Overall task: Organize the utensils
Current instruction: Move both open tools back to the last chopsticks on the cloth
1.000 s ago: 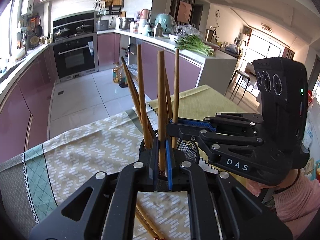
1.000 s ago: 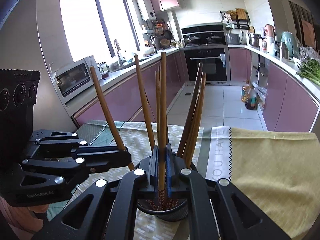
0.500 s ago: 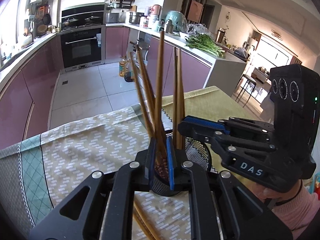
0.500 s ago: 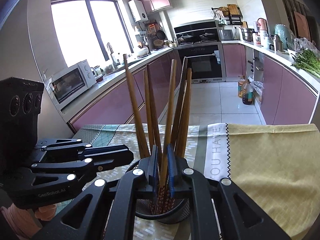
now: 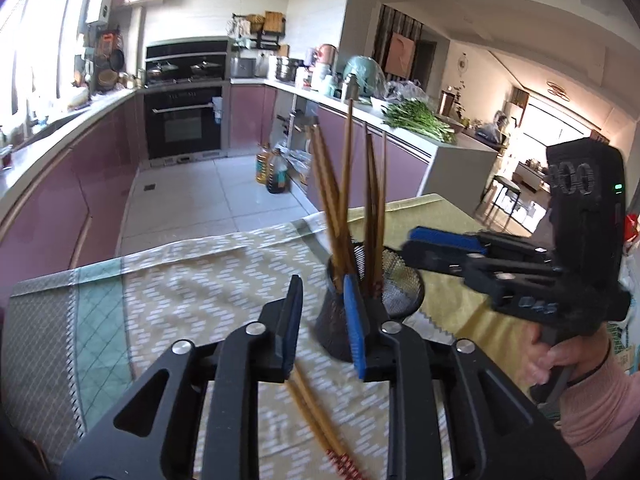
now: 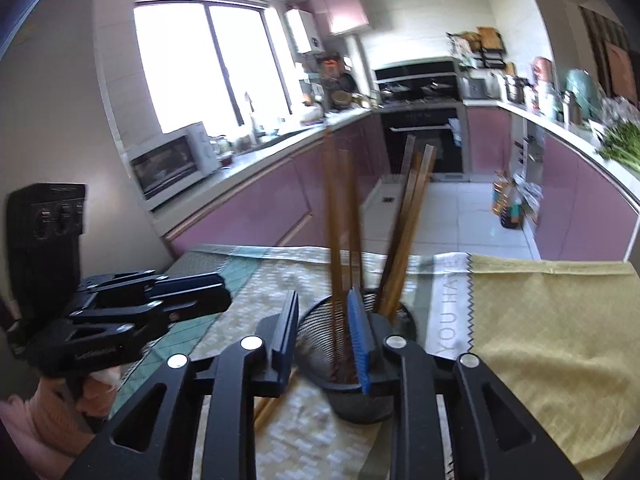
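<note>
Counted: one black mesh holder [image 5: 400, 292], about six wooden chopsticks [image 5: 345, 184] upright inside, exact number blurred; two more chopsticks [image 5: 316, 416] flat on cloth; two claws, left [image 5: 322, 336] and right [image 6: 326, 340].

White strip of the table cloth [image 6: 450, 312], right wrist view: grey capitals read "YOU HA", running up the strip; the following letters are blurred and partly hidden. Lettering on the side of the right gripper [image 5: 440, 246] and of the left gripper [image 6: 192, 294] is too blurred to read.
</note>
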